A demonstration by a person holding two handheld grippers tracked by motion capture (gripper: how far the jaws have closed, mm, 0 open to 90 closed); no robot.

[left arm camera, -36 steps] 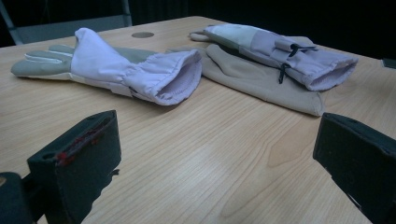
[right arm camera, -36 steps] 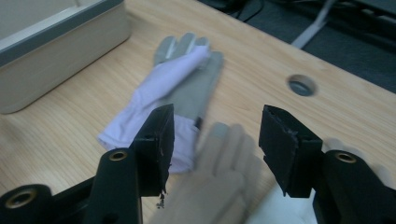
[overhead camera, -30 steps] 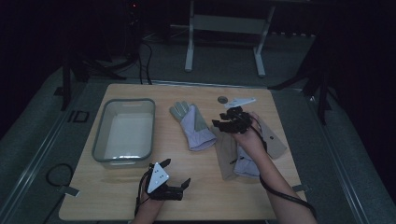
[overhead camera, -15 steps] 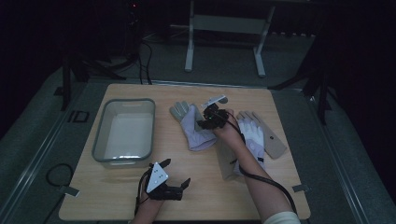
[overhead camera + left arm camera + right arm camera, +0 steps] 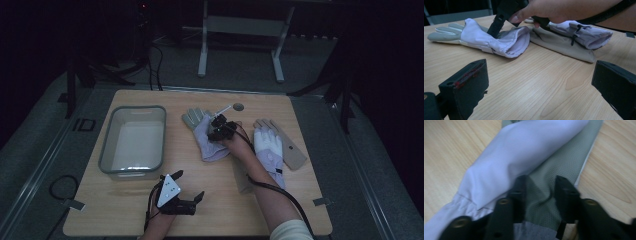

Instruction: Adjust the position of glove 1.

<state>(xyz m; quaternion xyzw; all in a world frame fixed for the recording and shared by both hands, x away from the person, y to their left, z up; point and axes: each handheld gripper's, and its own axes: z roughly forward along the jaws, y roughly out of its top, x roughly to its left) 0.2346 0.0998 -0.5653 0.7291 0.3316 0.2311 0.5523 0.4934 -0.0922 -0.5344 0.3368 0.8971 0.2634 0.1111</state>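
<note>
High view: the clear bin (image 5: 133,172) on the tabletop (image 5: 280,210) holds nothing. The right hand-held gripper (image 5: 218,131), jaws just closing, pinches the left glove (image 5: 205,137) beside the bin. The left hand-held gripper (image 5: 196,196) rests released.

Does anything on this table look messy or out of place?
The left glove is rumpled, its cuff gaping open where the right gripper bunches the fabric between its closing jaws. The other glove lies flat; nothing is spilled or damaged.
</note>
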